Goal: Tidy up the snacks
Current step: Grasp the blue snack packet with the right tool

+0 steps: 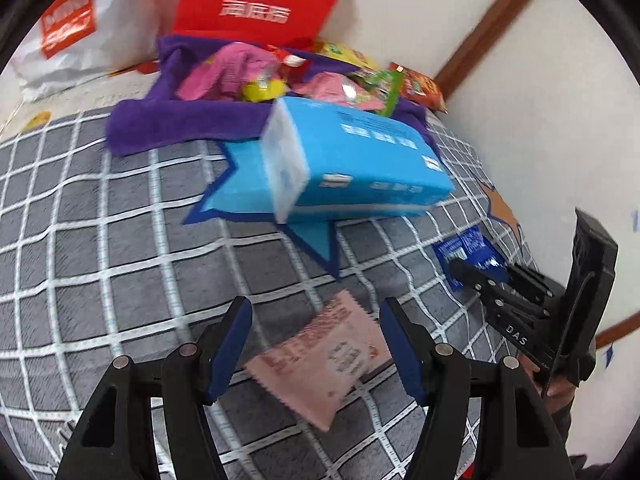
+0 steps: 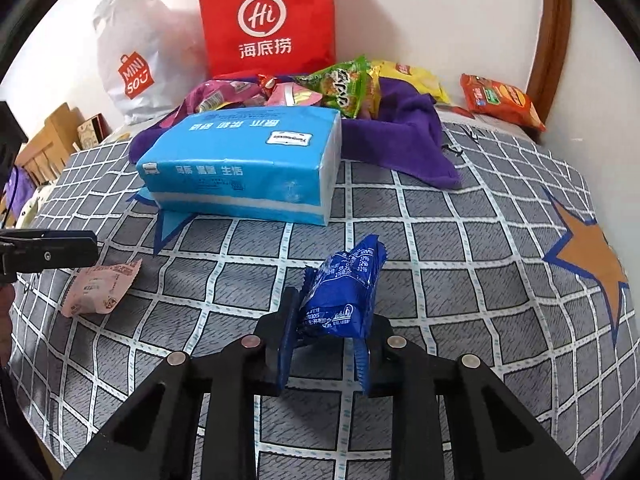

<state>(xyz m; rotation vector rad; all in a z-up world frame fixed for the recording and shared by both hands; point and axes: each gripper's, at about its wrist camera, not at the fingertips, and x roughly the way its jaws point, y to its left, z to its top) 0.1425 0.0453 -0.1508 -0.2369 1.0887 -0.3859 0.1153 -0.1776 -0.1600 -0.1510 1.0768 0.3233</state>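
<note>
Two loose snacks left on the checked bed cover (image 2: pixel 460 240), well apart from the pile. Largest nearby: blue tissue pack (image 2: pixel 244 164), lying in front of the purple cloth (image 2: pixel 404 140), which cradles pink, green and yellow snack bags (image 2: pixel 344 84); red paper bag (image 2: pixel 268 20) and white plastic bag (image 2: pixel 136 60) upright behind, contents hidden. Collecting step in hand. Right tool (image 2: pixel 324 344) pinched narrow on the blue snack packet (image 2: pixel 344 292), lifted clear of the cover. Left tool (image 1: pixel 316 344) half wide, empty, poised over the pink snack packet (image 1: pixel 324 356). Next, probably: lowering, closing on pink, carrying both to the cloth.
</note>
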